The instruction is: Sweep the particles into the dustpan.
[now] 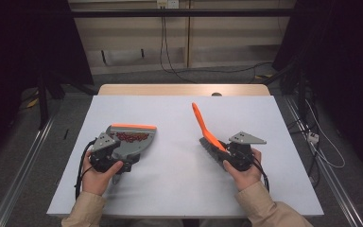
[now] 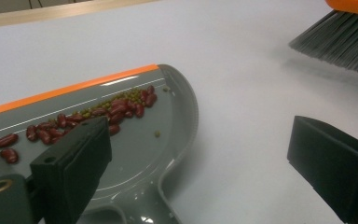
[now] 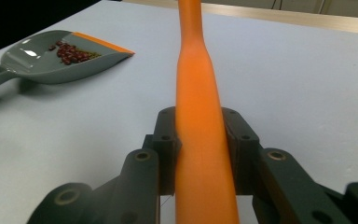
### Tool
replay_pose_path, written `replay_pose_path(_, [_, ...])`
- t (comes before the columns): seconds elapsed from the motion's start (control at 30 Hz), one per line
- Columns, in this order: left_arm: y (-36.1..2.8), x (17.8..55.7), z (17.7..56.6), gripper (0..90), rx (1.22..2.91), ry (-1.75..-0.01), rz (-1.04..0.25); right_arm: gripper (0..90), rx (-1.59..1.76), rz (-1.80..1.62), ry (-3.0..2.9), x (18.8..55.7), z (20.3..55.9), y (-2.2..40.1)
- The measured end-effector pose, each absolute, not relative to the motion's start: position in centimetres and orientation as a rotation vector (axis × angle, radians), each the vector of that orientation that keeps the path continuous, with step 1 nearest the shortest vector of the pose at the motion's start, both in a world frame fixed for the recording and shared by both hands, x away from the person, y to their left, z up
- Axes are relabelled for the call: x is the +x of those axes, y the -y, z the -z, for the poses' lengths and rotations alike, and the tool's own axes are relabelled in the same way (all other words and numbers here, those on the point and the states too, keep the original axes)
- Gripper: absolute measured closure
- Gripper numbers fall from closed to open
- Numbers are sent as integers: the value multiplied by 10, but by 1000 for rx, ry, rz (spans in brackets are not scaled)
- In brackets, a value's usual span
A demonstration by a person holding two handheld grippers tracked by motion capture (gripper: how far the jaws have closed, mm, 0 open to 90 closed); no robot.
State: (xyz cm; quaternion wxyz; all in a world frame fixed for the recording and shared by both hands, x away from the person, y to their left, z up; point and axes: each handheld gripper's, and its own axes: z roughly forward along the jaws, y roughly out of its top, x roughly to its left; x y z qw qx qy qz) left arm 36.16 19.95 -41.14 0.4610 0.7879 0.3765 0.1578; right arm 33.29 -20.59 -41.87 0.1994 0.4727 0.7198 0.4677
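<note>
White sheeting covers the table (image 1: 179, 189), with a strip of bare wood showing at its far edge and a dark floor strung with cables beyond. Taking the dustpan as the landmark, everything else is placed from it.

Left of the table's middle, the grey dustpan (image 1: 131, 142) lies flat on the sheet, its orange lip turned away from the person and its short handle pointing back toward the left hand (image 1: 97, 177). Inside it, a band of red beans (image 2: 98, 119) mixed with small green ones lies along the pan floor just behind the orange lip, and one green bean sits alone nearer the handle. The left gripper (image 2: 196, 158) is over the handle end of the dustpan; its jaws stand wide apart and press on nothing, one hanging over the pan floor and the other over bare sheet beside the pan's rounded wall.

Between the dustpan and the brush the sheet is bare, so nothing stands between the two.

Right of the dustpan and well apart from it, the brush (image 1: 207, 132) leans with its grey bristles on the sheet and its orange handle slanting away toward the far edge. The right gripper (image 3: 200, 149) is closed tight on that orange handle, a pad on each side of it, with the right hand (image 1: 243, 172) behind.
</note>
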Motion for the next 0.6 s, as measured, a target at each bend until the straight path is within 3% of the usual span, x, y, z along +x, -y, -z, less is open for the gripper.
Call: replay_pose_path(0.6, [-201, 360, 411, 63, 1928, -923, -404, 706, 1420, -1264, -1972, 343, 435, 215])
